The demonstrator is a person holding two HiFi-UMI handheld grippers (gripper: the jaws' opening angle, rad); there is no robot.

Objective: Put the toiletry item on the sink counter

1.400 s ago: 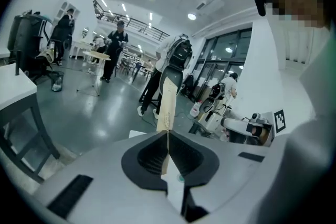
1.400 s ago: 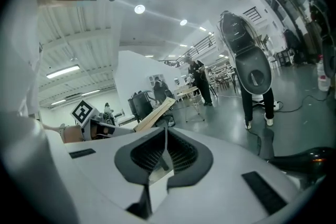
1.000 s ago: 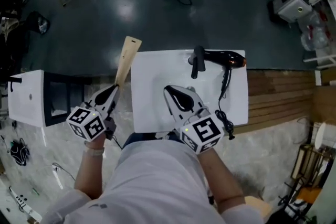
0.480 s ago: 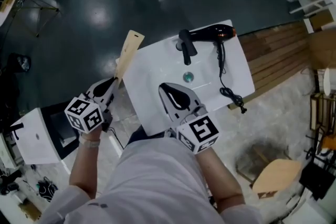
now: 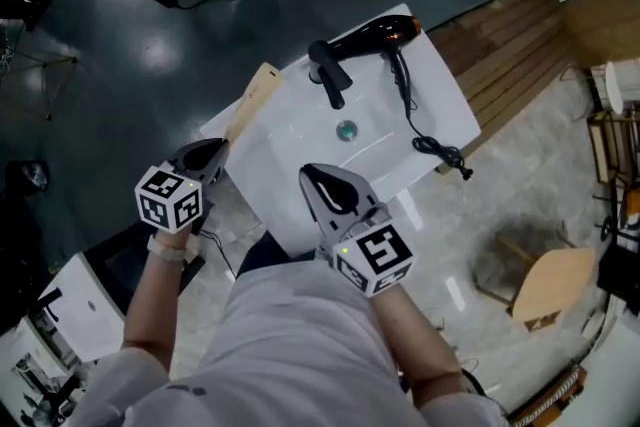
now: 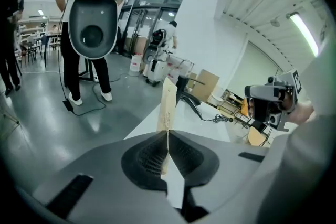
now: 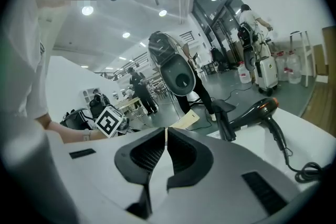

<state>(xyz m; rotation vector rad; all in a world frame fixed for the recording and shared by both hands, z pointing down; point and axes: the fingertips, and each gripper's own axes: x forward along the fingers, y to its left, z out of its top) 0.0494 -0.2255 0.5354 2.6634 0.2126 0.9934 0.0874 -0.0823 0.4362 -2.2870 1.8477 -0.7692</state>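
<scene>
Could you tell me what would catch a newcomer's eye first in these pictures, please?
The white sink counter stands out against the dark floor, with a black, orange-accented hair dryer lying along its far edge beside the black faucet. Next comes the flat tan packet, clamped edge-on in the left gripper at the counter's left side, while the right gripper hovers shut and empty over the basin.

Both arms reach forward, left gripper (image 5: 205, 155) and right gripper (image 5: 320, 180) with jaws closed.

White shirt (image 5: 290, 355); grey, black-padded left tongs (image 5: 212, 151) and right tongs (image 5: 308, 177), each with a black-and-white marker cube (image 5: 168, 198).
</scene>
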